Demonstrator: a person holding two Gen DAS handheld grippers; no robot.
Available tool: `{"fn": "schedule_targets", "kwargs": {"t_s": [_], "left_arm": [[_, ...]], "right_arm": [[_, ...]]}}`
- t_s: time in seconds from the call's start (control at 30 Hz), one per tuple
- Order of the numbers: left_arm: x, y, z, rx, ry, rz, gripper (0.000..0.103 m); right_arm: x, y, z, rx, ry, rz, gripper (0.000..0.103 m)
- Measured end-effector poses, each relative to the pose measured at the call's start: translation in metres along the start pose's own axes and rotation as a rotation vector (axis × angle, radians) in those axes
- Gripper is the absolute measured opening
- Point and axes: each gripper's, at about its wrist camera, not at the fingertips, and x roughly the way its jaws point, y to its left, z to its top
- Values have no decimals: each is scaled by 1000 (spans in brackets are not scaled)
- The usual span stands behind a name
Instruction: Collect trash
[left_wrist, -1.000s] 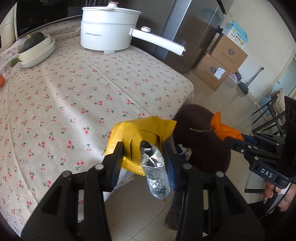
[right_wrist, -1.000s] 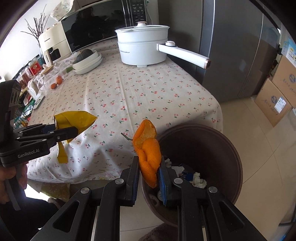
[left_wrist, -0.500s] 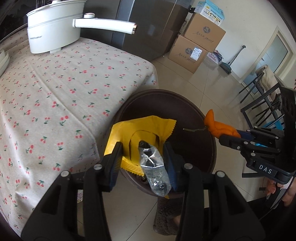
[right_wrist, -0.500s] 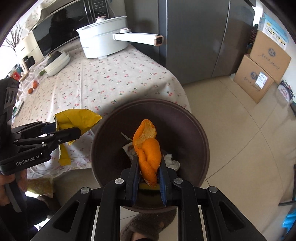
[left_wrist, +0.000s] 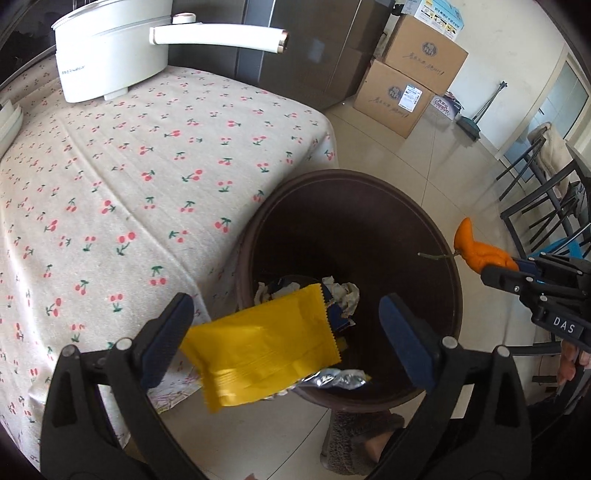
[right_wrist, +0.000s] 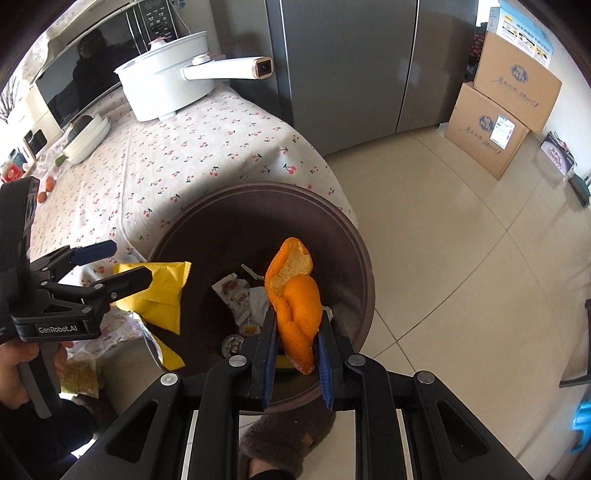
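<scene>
Over the brown trash bin (left_wrist: 436, 236), which stands on the tiled floor just off the corner of the table, both grippers point steeply down. Jaws of the left gripper (left_wrist: 291, 332) are opening and already stand wide; the yellow snack wrapper (left_wrist: 262, 350) lies loose between them, its left edge near the left pad (left_wrist: 166, 332) and clear of the right pad, above the bin's near rim. I cannot tell whether it touches the left pad. A crumpled silver strip (left_wrist: 340, 378) shows under the wrapper at the rim.

The right gripper (right_wrist: 295, 354) is clenched on an orange peel (right_wrist: 295, 306), both blue pads pressing its lower part while the upper curl stands free above them. It hangs over the near part of the bin's mouth, above paper scraps and a printed packet (right_wrist: 236, 295) on the bin's bottom.

A cherry-print cloth (left_wrist: 129, 177) covers the table, and a white electric pot (left_wrist: 107, 55) with a long handle stands near its far edge. Cardboard boxes (left_wrist: 406, 85) are stacked on the floor beyond. A hand (right_wrist: 14, 365) grips the left tool's handle.
</scene>
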Motion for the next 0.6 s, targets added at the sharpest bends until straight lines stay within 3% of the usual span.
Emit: {"fn": "schedule_targets", "kwargs": {"t_s": [0.43, 0.5, 0.57, 0.6], "left_arm": [[-42, 41, -7, -40, -26, 38, 102], [-49, 47, -10, -46, -28, 48, 102], [-55, 53, -12, -51, -30, 62, 102], [-57, 56, -13, -54, -31, 69, 102]], "right_arm": [[4, 26, 10, -15, 1, -15, 21], [7, 30, 13, 4, 13, -13, 30], [6, 34, 15, 28, 5, -14, 66], [4, 36, 16, 34, -9, -15, 71]]}}
